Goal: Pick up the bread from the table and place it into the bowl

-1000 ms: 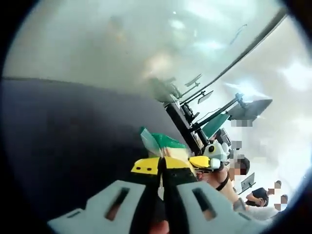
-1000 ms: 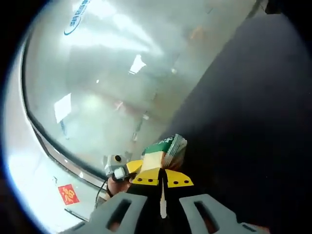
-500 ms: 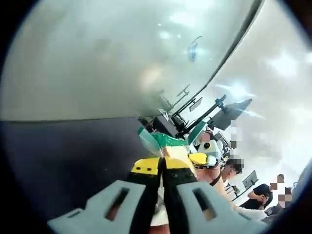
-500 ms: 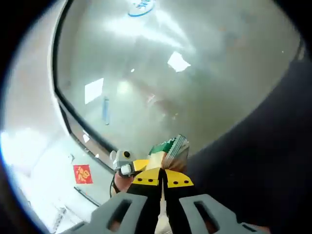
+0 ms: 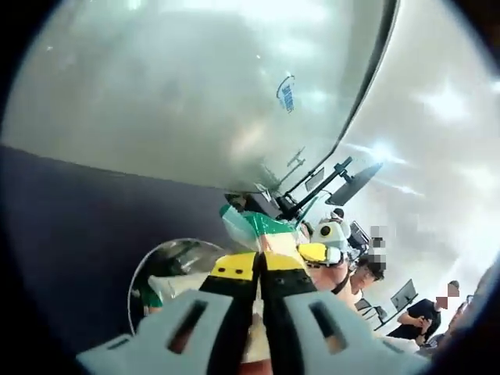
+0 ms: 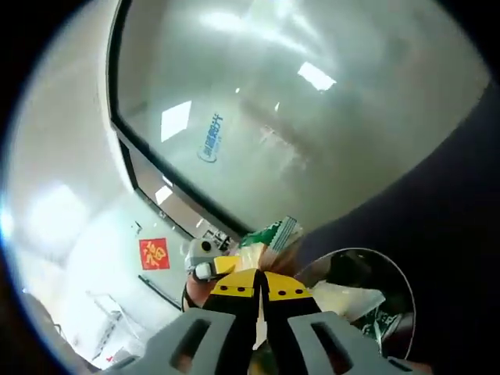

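The left gripper [image 5: 258,266] and right gripper [image 6: 262,286] are each closed almost fully, pinching opposite ends of the green-and-white wrapped bread [image 5: 262,228]. The bread is held in the air between them. A shiny bowl [image 5: 134,275] stands on the dark desk [image 5: 70,211] close beneath.

The bread [image 5: 264,228] wrapper is green and white. The left gripper [image 5: 259,264] and right gripper [image 6: 262,283] have yellow tips (small black dots) on grey. The counter [image 5: 70,219] is dark navy.
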`<act>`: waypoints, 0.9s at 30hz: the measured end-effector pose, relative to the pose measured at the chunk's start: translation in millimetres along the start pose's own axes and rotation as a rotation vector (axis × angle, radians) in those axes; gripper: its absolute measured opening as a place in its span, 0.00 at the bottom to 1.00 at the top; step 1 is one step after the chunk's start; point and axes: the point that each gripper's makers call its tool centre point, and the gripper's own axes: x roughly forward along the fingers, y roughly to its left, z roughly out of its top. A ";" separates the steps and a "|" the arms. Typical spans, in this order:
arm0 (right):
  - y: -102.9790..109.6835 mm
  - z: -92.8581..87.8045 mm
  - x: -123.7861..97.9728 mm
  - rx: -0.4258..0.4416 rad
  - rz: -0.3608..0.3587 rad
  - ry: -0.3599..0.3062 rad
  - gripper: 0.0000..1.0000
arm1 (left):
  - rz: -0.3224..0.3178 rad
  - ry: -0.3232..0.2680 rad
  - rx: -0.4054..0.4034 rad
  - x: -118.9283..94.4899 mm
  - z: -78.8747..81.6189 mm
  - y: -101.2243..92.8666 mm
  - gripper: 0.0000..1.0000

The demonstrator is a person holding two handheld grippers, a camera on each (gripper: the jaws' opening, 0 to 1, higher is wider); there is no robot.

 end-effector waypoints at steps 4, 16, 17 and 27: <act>1.8 -17.3 -0.1 0.012 -0.012 0.023 0.00 | 0.032 -0.005 -0.009 -10.3 -12.3 2.9 0.00; -28.5 -26.1 -12.5 -0.088 -0.124 0.044 0.24 | 0.095 -0.154 0.003 -34.3 -1.2 42.3 0.17; -28.6 -21.2 -14.9 -0.066 -0.112 0.026 0.24 | 0.095 -0.154 0.011 -34.7 0.2 41.3 0.17; -21.2 -3.5 -33.2 -0.114 -0.022 -0.085 0.24 | 0.005 -0.212 0.085 -35.8 -0.8 9.6 0.17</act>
